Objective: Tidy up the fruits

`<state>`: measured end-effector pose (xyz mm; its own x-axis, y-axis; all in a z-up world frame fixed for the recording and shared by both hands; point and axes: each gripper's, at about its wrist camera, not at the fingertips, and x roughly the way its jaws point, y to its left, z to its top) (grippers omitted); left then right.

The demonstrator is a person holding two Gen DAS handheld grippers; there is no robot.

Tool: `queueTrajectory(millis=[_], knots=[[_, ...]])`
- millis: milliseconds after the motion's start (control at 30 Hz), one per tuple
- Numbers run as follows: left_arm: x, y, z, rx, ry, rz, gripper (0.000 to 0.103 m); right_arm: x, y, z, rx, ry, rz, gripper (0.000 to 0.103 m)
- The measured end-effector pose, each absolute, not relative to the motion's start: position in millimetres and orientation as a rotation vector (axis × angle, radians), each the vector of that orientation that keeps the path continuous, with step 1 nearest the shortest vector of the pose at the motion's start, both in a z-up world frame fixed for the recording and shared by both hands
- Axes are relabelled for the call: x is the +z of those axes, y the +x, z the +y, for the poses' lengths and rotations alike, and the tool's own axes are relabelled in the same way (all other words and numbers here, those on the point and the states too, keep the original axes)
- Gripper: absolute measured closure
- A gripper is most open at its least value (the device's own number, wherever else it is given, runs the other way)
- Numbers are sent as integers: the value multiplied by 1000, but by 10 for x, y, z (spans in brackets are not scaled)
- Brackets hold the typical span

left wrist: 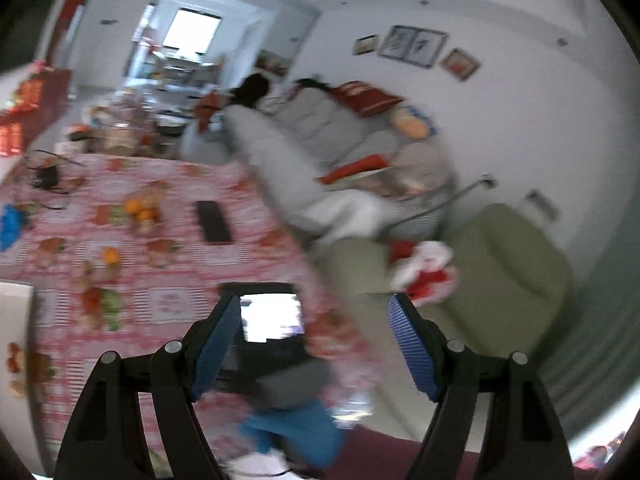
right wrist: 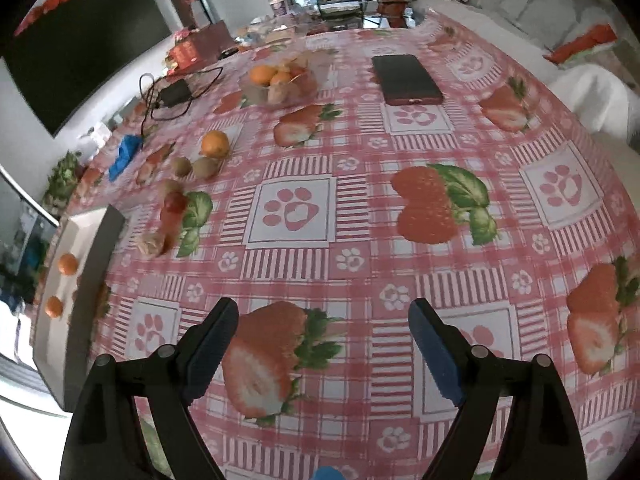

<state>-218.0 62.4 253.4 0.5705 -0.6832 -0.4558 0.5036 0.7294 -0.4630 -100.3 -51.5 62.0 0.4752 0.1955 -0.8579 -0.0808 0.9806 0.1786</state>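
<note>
In the right wrist view my right gripper (right wrist: 323, 316) hangs open and empty over the strawberry tablecloth (right wrist: 360, 264). Far left, a white tray (right wrist: 86, 218) holds two small oranges (right wrist: 67, 264). Loose fruit lies beyond it: an orange (right wrist: 215, 144), two kiwis (right wrist: 206, 167), a small red fruit (right wrist: 175, 202) and a pale knobbly one (right wrist: 152, 245). A clear bowl (right wrist: 310, 80) with oranges stands further back. The left wrist view is blurred. My left gripper (left wrist: 314, 312) is open and empty above the table's edge, with the bowl's oranges (left wrist: 140, 210) and a single orange (left wrist: 111, 256) far to its left.
A dark phone (right wrist: 406, 79) lies at the back right of the table, and a black charger with its cable (right wrist: 174, 92) at the back left by a blue object (right wrist: 126, 152). A TV (right wrist: 80, 48) hangs on the left. A grey sofa (left wrist: 320, 128) and a green seat (left wrist: 500, 272) stand beside the table.
</note>
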Motion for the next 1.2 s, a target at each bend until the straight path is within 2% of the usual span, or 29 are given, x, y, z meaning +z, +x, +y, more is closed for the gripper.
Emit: queueTrajectory(millis=[133, 333, 467, 533, 733, 1200], knots=[[2613, -2393, 725, -669, -198, 639, 21, 571, -986, -279, 174, 27, 1017, 15], [2049, -2491, 1040, -279, 69, 729, 21, 422, -977, 25, 187, -23, 1008, 15], [1660, -2449, 1592, -158, -50, 873, 22, 301, -958, 157, 188, -32, 1034, 15], [1563, -2491, 1837, -107, -103, 895, 22, 251, -955, 204, 180, -43, 1036, 0], [1423, -2582, 2201, -9, -175, 926, 22, 201, -980, 273, 162, -86, 1001, 0], [1270, -2594, 1985, -35, -94, 964, 21, 189, -1014, 272, 163, -86, 970, 0]])
